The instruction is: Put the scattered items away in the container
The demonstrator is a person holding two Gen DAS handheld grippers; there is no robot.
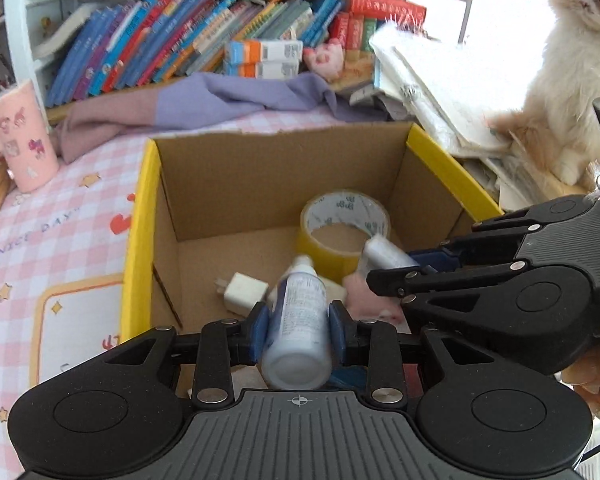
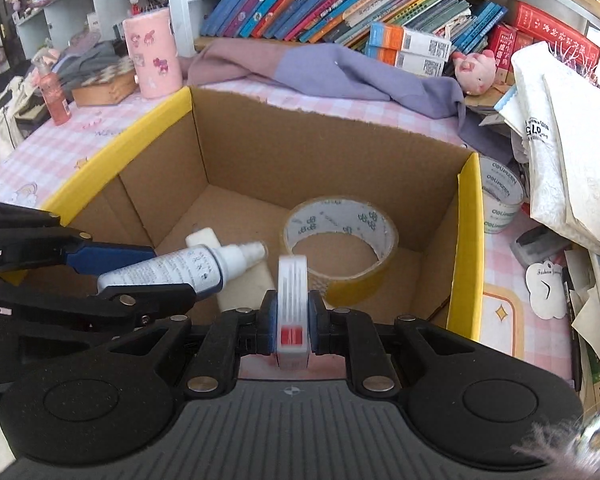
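Note:
A cardboard box (image 1: pixel 144 220) with yellow side rims stands open on the pink checked cloth. In it lie a yellow tape roll (image 1: pixel 346 220), a white plug adapter (image 1: pixel 244 294) and a pink item (image 1: pixel 364 300). My left gripper (image 1: pixel 298 332) is shut on a white bottle (image 1: pixel 300 316) with a blue label, held over the box's near edge. From the right, my right gripper (image 1: pixel 396 266) reaches over the box. In the right wrist view, my right gripper (image 2: pixel 293 320) is shut on a slim white case (image 2: pixel 293 296) with a red label. The bottle (image 2: pixel 172 268) and the tape roll (image 2: pixel 340 240) show there too.
A cat (image 1: pixel 580 80) sits at the right on stacked papers and bags (image 1: pixel 452 92). Behind the box lie a purple cloth (image 1: pixel 204 100), books and a pig toy (image 2: pixel 474 70). A pink cup (image 1: pixel 24 136) stands at the left. Another tape roll (image 2: pixel 500 200) stands outside the box's right wall.

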